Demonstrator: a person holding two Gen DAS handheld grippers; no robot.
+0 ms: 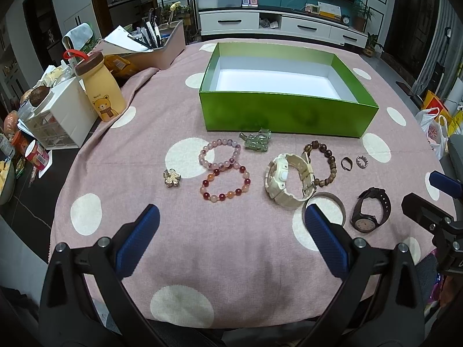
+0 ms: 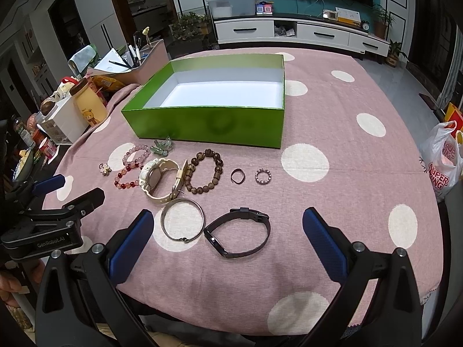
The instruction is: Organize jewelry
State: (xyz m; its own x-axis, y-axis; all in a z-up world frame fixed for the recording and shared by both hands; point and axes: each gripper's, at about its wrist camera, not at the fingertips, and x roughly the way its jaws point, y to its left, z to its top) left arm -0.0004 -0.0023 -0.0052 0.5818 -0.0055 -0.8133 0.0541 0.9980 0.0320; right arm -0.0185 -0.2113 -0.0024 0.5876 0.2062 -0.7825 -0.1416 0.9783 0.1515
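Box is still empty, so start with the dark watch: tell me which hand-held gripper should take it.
Right hand-held gripper: the dark watch lies between its open fingers; the left hand-held gripper sits off to the side.

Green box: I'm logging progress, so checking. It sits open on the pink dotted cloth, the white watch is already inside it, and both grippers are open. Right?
Not quite. The green box is empty; the white watch lies on the cloth in front of it, as the left wrist view shows. The left gripper and right gripper are open.
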